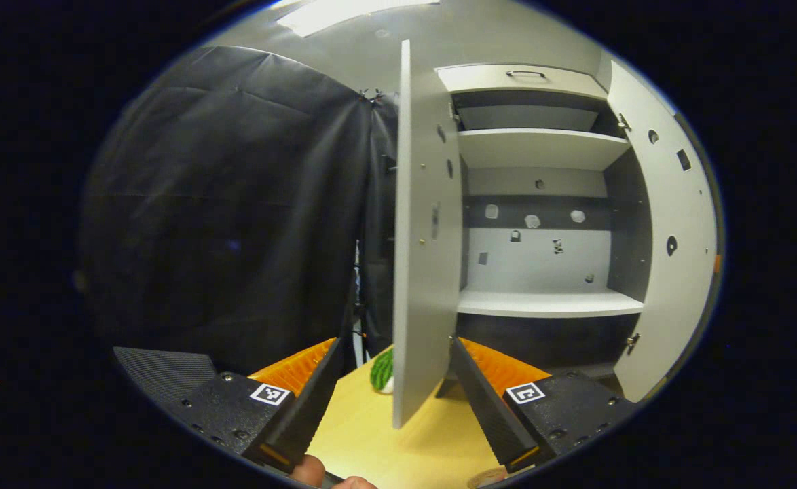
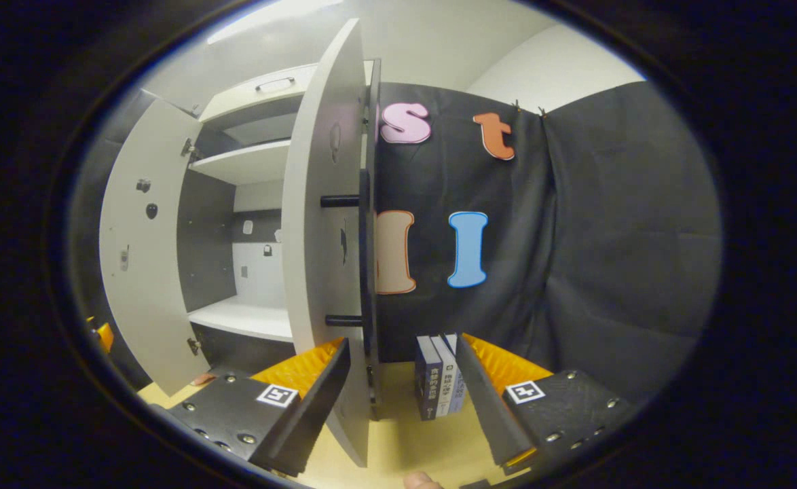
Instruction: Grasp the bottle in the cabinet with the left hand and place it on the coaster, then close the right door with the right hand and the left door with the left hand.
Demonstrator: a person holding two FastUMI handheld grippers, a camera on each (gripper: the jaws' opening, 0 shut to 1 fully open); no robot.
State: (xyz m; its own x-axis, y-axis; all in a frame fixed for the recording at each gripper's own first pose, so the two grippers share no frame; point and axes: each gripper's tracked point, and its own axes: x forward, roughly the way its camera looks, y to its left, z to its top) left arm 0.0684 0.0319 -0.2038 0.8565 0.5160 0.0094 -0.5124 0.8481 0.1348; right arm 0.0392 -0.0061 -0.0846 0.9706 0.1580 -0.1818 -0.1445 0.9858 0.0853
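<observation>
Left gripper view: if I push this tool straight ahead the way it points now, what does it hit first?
Most likely the front edge of the cabinet's open left door, which stands edge-on between the left tool's open fingers, just ahead. Depth is uncertain, but nothing else shows nearer on that line; the cabinet shelves lie farther back.

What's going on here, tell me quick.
A person holds a gripper in each hand in front of an open cabinet on a wooden table. The left gripper is open, its fingers either side of the left door's edge. The right gripper is open too, with the right door's edge between its fingers. Both doors stand wide open, and the shelves that can be seen look bare. Some books stand by the right door. Neither door is closed yet.
</observation>
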